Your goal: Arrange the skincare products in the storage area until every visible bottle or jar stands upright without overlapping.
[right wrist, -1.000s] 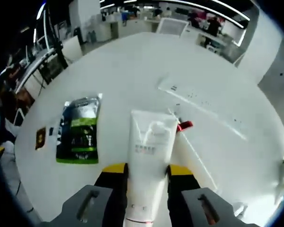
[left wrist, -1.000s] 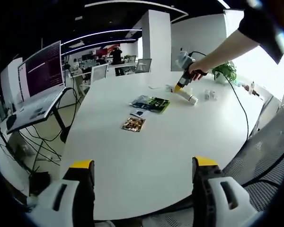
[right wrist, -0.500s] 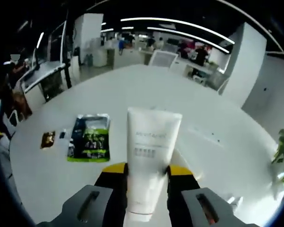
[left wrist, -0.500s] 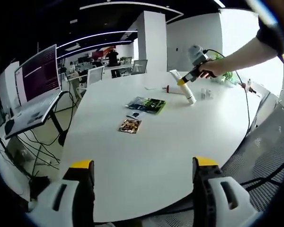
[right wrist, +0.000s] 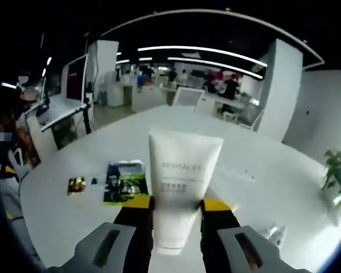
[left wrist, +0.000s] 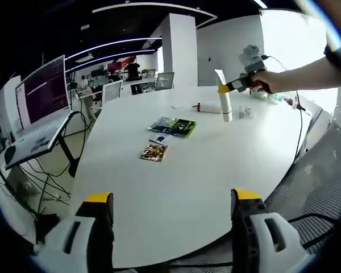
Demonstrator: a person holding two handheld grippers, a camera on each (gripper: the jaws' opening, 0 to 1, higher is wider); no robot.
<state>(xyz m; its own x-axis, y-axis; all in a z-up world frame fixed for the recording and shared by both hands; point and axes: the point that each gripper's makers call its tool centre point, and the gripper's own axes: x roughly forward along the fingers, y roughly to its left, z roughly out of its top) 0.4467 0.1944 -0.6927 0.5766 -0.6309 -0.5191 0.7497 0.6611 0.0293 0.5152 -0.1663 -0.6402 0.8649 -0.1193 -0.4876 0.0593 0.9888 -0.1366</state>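
Note:
My right gripper (right wrist: 176, 203) is shut on a white skincare tube (right wrist: 182, 187), whose flat crimped end points away from the camera. In the left gripper view the same tube (left wrist: 223, 98) stands almost upright at the table's far side, cap end down by the tabletop, with the right gripper (left wrist: 228, 87) clamped on its upper half. Just left of it lies a second white tube with a red cap (left wrist: 207, 107). Small clear bottles (left wrist: 247, 112) stand to the right of it. My left gripper (left wrist: 172, 196) hangs open over the near table edge, holding nothing.
A green packet (left wrist: 173, 126), a small dark sachet (left wrist: 159, 140) and a brown sachet (left wrist: 153, 152) lie mid-table on the round white table (left wrist: 176, 176). A laptop on a stand (left wrist: 42, 108) is at the left. A person's arm (left wrist: 307, 74) reaches in from the right. A mesh chair (left wrist: 324, 187) stands by the table's right edge.
The right gripper has lifted the white tube off the table and swung it from lying flat to nearly upright. The left gripper has stayed put and open.

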